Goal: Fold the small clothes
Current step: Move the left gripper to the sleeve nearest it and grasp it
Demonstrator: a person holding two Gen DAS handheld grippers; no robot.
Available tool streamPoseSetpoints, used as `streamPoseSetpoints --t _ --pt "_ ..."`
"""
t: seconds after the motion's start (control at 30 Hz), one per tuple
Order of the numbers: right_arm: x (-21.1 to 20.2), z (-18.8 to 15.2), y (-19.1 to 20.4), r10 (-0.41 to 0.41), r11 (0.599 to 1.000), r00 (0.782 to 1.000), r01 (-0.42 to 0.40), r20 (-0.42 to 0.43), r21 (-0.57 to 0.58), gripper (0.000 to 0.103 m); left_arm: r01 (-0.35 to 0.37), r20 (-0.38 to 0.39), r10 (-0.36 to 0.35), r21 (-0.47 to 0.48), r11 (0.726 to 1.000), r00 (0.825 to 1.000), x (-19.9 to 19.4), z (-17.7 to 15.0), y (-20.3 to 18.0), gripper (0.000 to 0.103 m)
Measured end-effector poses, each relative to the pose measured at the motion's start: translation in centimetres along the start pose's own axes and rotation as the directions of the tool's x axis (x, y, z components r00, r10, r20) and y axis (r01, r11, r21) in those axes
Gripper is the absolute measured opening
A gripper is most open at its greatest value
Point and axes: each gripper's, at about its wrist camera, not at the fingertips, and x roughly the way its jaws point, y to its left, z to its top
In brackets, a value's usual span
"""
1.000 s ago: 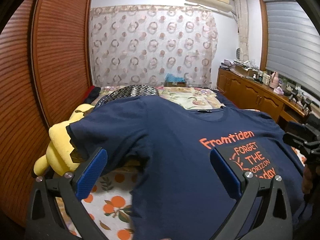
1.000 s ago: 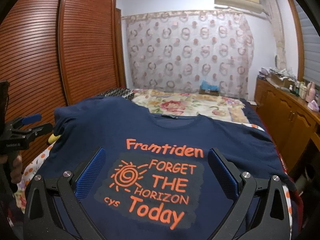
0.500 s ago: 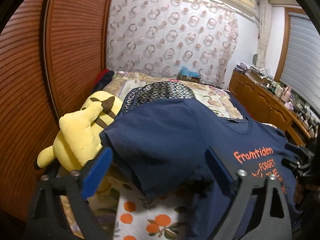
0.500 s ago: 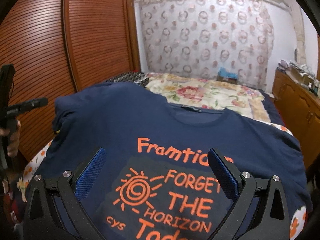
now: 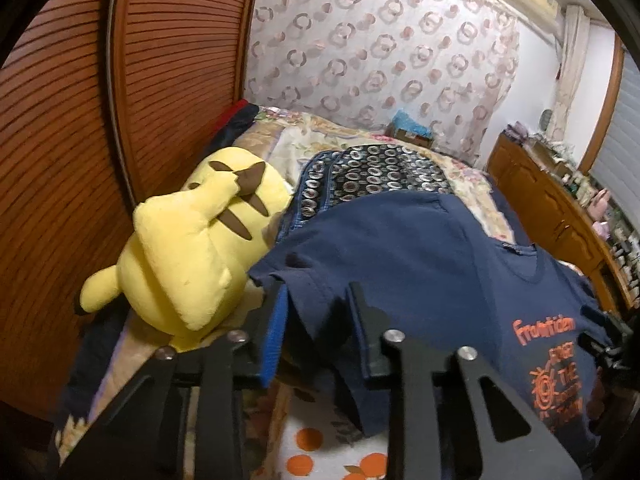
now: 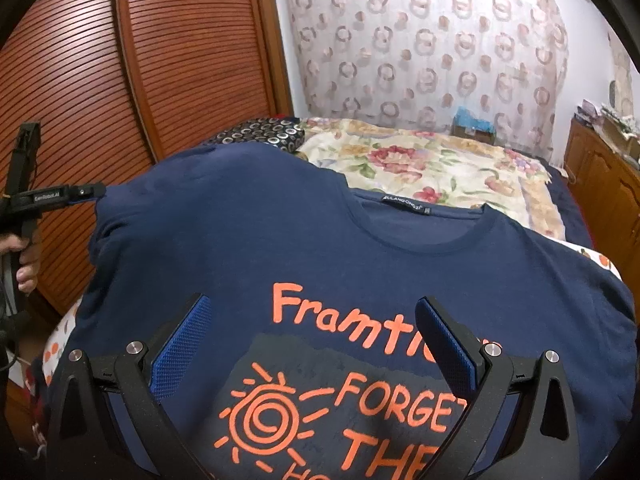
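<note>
Left tool [image 5: 316, 300], its own camera: fingers pinched in on the left sleeve hem of the navy T-shirt [image 5: 420, 248], cloth bunched between the blue pads. Grip looks real, though how much fabric is caught is hidden behind the fingers. Shirt lies face up across the bed [image 5: 332, 448], collar pointing away toward the curtain. Yellow plush toy [image 5: 192, 252] sits just beside that sleeve, touching or nearly touching the shirt edge; can't tell which. Patterned dark cushion [image 5: 376, 176] lies beyond the shoulder.

Right tool [image 6: 312, 344], its own camera: fingers spread wide, nothing between them, hovering over the chest print with orange lettering. Whether it touches the fabric isn't clear. T-shirt [image 6: 280, 232] is mostly flat here, neck label up, right shoulder running toward the bed's edge. Left tool [image 6: 86, 192] shows at the far left of this view, at the sleeve corner, with the person's hand [image 6: 24, 264] below it. Floral bedspread [image 6: 432, 164] lies behind the collar.

Step, my read: first fold starting, left sleeve and side about to go inward over the chest. Next move needs the left tool to lift the sleeve clear of the plush and carry it across toward the print; right tool should either pin the middle or grab the lower hem on that side so the fold line stays straight. Risk: dragging the whole shirt sideways, or snagging the plush.
</note>
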Motion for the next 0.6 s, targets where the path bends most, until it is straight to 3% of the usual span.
streamPoseSetpoints --t 0.07,0.13,0.2,0.4,0.6 --pt "0.0 0.1 -0.1 0.006 1.000 1.000 -0.006 -0.003 0.002 0.103 -0.012 -0.021 0.012 0.017 1.000 1.000 0.1 0.0 -0.1 0.015" --pt "0.2 0.2 -0.4 0.007 1.000 1.000 -0.007 -0.005 0.002 0.103 -0.032 -0.020 0.033 0.044 0.999 0.999 0.2 0.1 -0.2 0.004" --pt "0.3 0.2 -0.6 0.010 1.000 1.000 -0.010 -0.004 0.007 0.103 -0.048 -0.005 0.048 0.074 0.996 0.999 -0.2 0.3 -0.6 0.001" --pt "0.1 0.3 -1.1 0.012 1.000 1.000 -0.012 0.007 0.022 0.103 -0.045 0.104 0.030 0.140 0.989 0.994 -3.4 1.7 -2.8 0.000" --pt "-0.6 0.3 -1.7 0.005 0.999 1.000 -0.006 0.024 0.033 0.103 0.037 0.155 -0.070 0.205 0.978 0.985 -5.2 4.5 -6.1 0.000"
